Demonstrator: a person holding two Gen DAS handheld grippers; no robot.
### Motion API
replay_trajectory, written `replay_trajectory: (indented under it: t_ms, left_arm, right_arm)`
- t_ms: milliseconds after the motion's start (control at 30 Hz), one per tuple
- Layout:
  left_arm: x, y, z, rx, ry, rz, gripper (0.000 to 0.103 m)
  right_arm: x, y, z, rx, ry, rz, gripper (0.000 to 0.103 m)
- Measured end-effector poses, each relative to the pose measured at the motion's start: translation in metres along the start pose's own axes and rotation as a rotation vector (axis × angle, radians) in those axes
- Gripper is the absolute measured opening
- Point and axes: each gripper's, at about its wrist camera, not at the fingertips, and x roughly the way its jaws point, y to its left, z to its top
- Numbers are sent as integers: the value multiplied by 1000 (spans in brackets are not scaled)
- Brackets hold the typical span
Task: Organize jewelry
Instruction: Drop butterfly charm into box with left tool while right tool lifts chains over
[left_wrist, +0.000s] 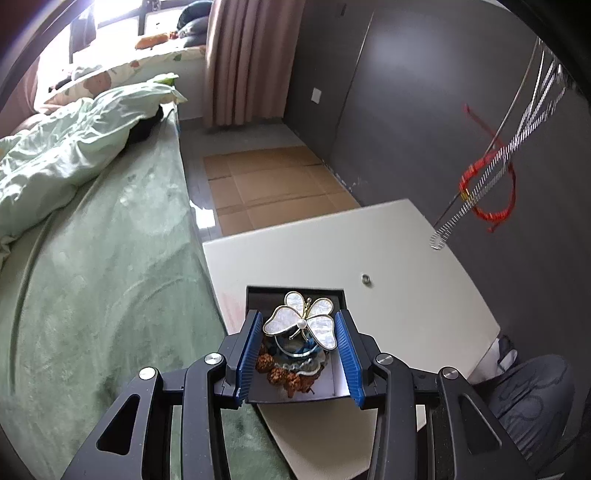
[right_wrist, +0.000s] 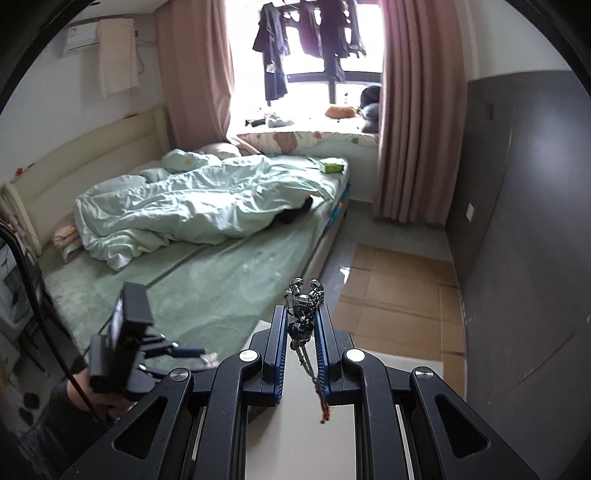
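Two grips holding: left gripper (left_wrist: 300, 354) jaws clamping stiff black box (left_wrist: 295, 380) sides, fragile butterfly brooch (left_wrist: 301, 320) between; right gripper (right_wrist: 301, 349) jaws pinching slippery, limp metal chain (right_wrist: 303, 314).

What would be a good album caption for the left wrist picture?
Left gripper holds a black jewelry box topped by a butterfly brooch over a white table; chains and a red bracelet dangle at right.
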Motion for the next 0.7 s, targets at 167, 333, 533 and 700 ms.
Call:
replay_trajectory:
  t_ms: [167,333,533,700]
  left_arm:
    - [12,2,-6,4,64,4,45]
    - [9,28,-7,-92,66,8,52]
    - [-2,47,-7,-144,24,26,53]
    - [-5,53,-7,-161,15,42,53]
  right_arm:
    - [8,18,4,-29,-1,39,16]
    - [29,36,-1,-53,27,94,16]
    - [58,51,-17,-72,82,153,16]
    - [81,57,-31,-81,129,203,16]
